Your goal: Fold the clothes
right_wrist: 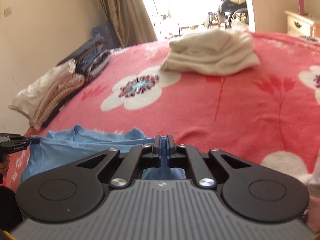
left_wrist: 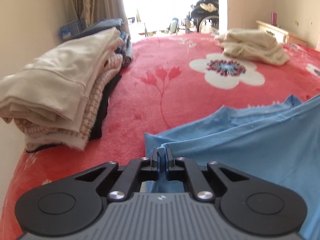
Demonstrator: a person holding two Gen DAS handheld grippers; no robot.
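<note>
Pinching blue shirt (left_wrist: 250,140) edge, left gripper (left_wrist: 161,154) clenched, lower centre | shirt cut off lower right | right gripper (right_wrist: 164,143) clamped on same shirt (right_wrist: 80,150); fabric beneath body hidden | left gripper (right_wrist: 35,140) cropped at left edge

A bed carries everything, covered by a coral-red fleece blanket (left_wrist: 180,64) printed with large white flowers and red sprigs. Along its left edge, against the wall, sits a stack of folded clothes (left_wrist: 60,92) with a cream piece on top, a checked knit and something black beneath, and just beyond it a second stack of darker, denim-blue garments (right_wrist: 94,60). Well apart, toward the far right side, lies a loosely folded cream pile (left_wrist: 254,46), while a light blue shirt (left_wrist: 240,140) rests partly on the near edge of the blanket.
</note>
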